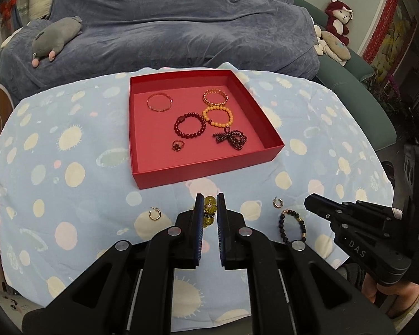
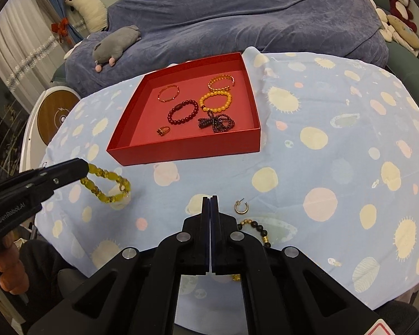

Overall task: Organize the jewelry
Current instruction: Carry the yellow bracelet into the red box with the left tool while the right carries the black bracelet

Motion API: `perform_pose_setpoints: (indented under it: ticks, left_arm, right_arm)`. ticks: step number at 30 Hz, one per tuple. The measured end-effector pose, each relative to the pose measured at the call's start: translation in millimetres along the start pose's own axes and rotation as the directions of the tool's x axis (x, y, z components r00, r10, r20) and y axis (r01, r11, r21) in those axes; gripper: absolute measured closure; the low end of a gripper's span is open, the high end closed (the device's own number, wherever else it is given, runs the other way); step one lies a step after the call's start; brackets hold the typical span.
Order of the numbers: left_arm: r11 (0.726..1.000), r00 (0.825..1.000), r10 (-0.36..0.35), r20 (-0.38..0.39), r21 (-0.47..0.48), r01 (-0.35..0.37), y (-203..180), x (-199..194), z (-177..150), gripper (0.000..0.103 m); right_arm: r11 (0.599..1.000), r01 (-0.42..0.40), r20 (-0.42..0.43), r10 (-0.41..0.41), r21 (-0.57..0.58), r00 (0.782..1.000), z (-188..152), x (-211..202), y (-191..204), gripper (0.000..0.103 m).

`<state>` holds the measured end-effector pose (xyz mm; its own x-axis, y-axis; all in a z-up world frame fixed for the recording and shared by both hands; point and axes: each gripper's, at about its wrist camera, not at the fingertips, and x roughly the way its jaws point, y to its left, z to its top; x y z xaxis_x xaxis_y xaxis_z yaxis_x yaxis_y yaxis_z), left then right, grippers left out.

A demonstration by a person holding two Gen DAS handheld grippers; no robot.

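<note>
A red tray (image 1: 204, 164) (image 2: 181, 150) on the spotted cloth holds several bracelets, a dark bow and a ring (image 1: 178, 145). My left gripper (image 1: 210, 199) (image 2: 83, 171) is shut on a yellow bead bracelet (image 2: 106, 185) (image 1: 209, 209) and holds it just above the cloth, in front of the tray. My right gripper (image 2: 210, 198) (image 1: 310, 203) is shut and empty, above the cloth. A dark bead bracelet (image 1: 292, 224) (image 2: 258, 233) and a hoop earring (image 2: 241, 206) (image 1: 278, 202) lie beside it. Another hoop earring (image 1: 155, 213) lies left of my left gripper.
A bed with a blue-grey cover (image 1: 181, 22) stands behind the table, with a grey plush (image 1: 56, 37) and more plush toys (image 1: 339, 16) on it. A round wooden-topped device (image 2: 53, 117) sits at the table's left edge.
</note>
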<state>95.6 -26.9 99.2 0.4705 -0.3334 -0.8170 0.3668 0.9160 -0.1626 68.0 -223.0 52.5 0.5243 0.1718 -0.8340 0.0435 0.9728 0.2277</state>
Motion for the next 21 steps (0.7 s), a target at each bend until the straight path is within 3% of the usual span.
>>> perform_pose_setpoints:
  ticks: [4,6,8,11,12,17,20,21]
  left_arm:
    - [1.000,1.000,-0.007,-0.015,-0.019,0.007,3,6,-6,0.094]
    - [1.000,1.000,-0.005,-0.031,-0.022,0.005,4,10,-11,0.094]
    - [0.999,0.999,-0.010,-0.046,-0.031,0.009,4,15,-16,0.094]
    - [0.999,0.998,-0.014,-0.062,-0.040,0.012,5,20,-23,0.094]
    - [0.999,0.998,-0.015,-0.066,-0.043,0.013,6,21,-24,0.094]
    - [0.999,0.997,-0.015,-0.076,-0.045,0.011,7,26,-27,0.094]
    - [0.999,0.996,-0.013,-0.083,-0.047,0.009,8,29,-27,0.094]
    - [0.999,0.996,-0.013,-0.084,-0.049,0.008,8,30,-27,0.094]
  right_arm:
    - [1.000,0.027,-0.043,-0.026,0.012,0.999,-14,13,-10,0.102]
    - [0.999,0.042,-0.064,-0.041,0.022,0.997,-23,19,-15,0.091]
    - [0.998,0.053,-0.085,-0.050,0.030,0.995,-31,24,-19,0.090]
    - [0.996,0.081,-0.103,-0.077,0.030,0.992,-40,32,-23,0.072]
    - [0.995,0.096,-0.108,-0.092,0.025,0.990,-42,35,-24,0.071]
    - [0.992,0.119,-0.127,-0.113,0.038,0.985,-43,48,-33,0.071]
    - [0.990,0.140,-0.118,-0.138,0.011,0.983,-42,52,-33,0.078]
    - [0.988,0.152,-0.117,-0.151,-0.004,0.982,-42,52,-32,0.086]
